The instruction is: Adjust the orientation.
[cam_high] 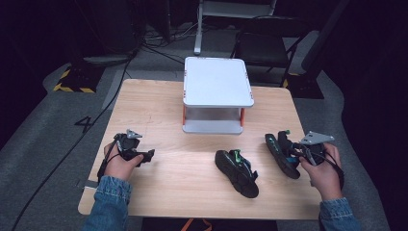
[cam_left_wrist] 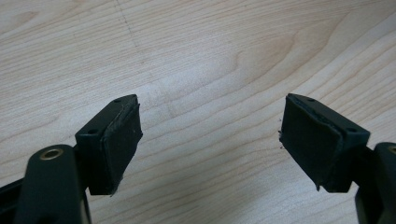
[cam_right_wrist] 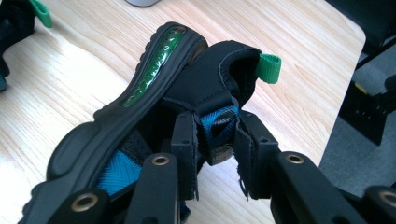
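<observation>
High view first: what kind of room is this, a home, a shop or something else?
Probably a lab or recording studio, not a home: a bare light wooden table stands on grey carpet with black cables trailing across it, yellow-and-black hazard tape marks the floor, and dark equipment stands surround it.

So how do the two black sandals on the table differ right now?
The right sandal is clamped by a strap in the right gripper and tipped on its side, sole edge showing; the middle sandal lies flat and untouched on the table. The right sandal sits near the table's right edge, the middle sandal in front of the white shelf. Both are black with green heel loops.
</observation>
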Demonstrator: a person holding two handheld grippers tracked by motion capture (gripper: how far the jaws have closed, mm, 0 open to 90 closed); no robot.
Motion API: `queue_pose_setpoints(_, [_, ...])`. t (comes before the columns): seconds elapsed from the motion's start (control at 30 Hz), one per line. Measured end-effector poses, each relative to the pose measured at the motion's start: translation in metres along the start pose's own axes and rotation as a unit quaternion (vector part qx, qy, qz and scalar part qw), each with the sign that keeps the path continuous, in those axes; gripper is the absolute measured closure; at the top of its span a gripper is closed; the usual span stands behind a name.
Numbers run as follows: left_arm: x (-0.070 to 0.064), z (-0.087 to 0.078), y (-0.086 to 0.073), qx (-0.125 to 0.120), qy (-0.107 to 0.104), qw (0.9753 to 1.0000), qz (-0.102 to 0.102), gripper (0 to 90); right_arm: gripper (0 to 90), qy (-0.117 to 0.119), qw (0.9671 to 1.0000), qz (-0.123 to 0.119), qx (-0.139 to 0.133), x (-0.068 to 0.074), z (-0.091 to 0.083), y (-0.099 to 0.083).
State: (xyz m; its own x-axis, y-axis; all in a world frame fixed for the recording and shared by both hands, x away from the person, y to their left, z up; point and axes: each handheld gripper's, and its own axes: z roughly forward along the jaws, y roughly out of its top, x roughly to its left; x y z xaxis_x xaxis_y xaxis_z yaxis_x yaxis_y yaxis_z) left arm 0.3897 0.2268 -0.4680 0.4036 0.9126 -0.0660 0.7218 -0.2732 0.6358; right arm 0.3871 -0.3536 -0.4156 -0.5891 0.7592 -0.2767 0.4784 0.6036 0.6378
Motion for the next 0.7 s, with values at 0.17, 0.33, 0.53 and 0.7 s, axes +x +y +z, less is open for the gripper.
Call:
queue_pose_setpoints(0.17, [-0.001,0.002,0.0,0.004,-0.003,1.0,0.005,21.1,68.4,0.022,0.9997,0.002,-0.015,0.012,0.002,0.008])
queue_pose_setpoints(0.33, [-0.002,0.004,0.0,0.008,-0.007,0.9999,0.006,21.1,66.3,0.113,0.9909,0.042,-0.061,0.022,0.001,0.014])
queue_pose_setpoints(0.53, [-0.001,0.003,0.0,0.008,-0.008,0.9999,0.006,21.0,67.1,0.076,0.997,-0.014,0.0,0.037,0.022,0.014])
queue_pose_setpoints(0.7, [0.0,0.005,-0.001,0.011,-0.007,0.9999,0.004,21.0,60.6,0.084,0.9964,0.011,0.011,0.029,0.02,0.01])
